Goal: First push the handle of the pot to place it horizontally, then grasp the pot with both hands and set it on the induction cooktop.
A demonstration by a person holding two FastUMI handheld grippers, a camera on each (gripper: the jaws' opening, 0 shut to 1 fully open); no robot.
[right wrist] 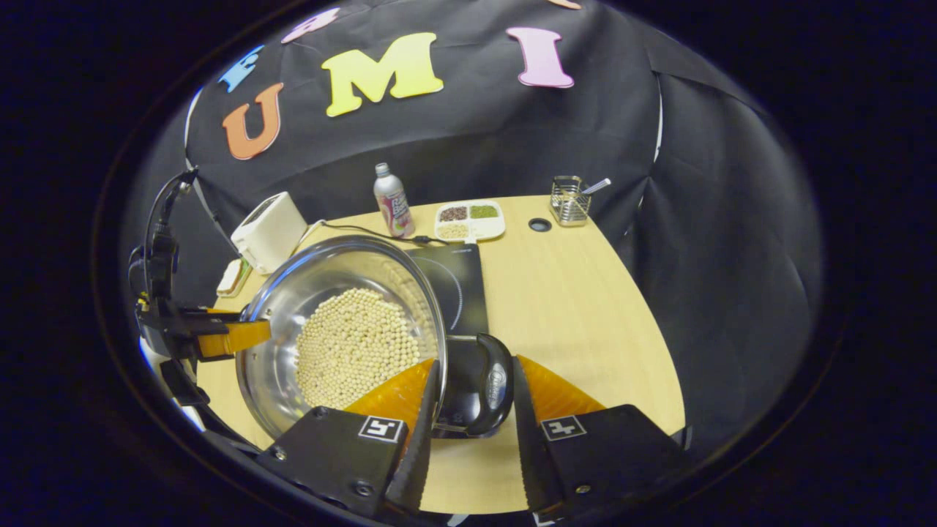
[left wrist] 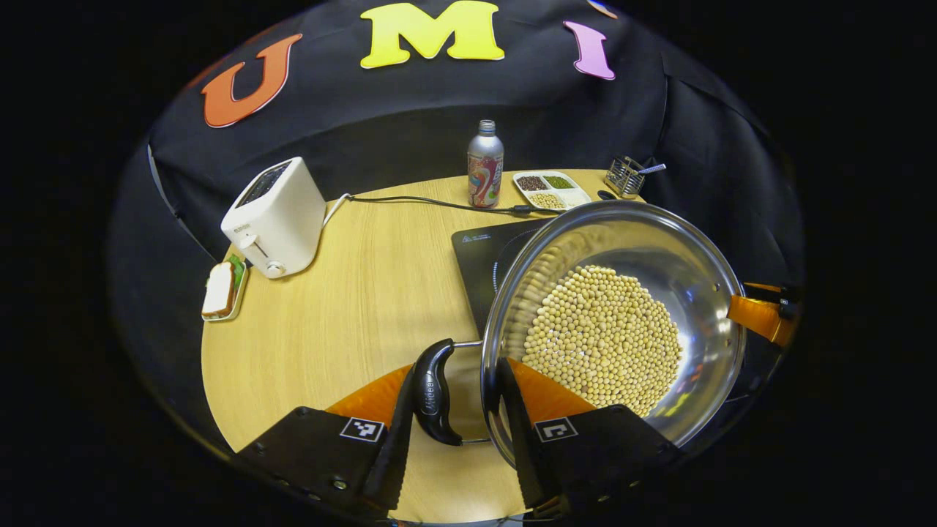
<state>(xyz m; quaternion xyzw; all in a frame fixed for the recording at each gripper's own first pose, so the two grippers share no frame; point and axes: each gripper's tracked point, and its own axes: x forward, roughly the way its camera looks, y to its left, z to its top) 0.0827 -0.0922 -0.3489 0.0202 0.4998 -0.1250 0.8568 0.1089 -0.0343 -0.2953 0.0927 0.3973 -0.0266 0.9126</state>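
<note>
Pot [left wrist: 611,322] hangs between both claws, left claw [left wrist: 454,417] and right claw [right wrist: 472,406] each clamped on a handle.

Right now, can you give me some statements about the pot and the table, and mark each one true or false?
1. The pot holds pale beans. True.
2. The left tool has a black handle between its fingers. True.
3. The toaster sits on the cooktop. False: it stands on the table, left of the cooktop.
4. The bottle lies on its side. False: it stands upright.
5. The right tool straddles the other handle. True.
</note>
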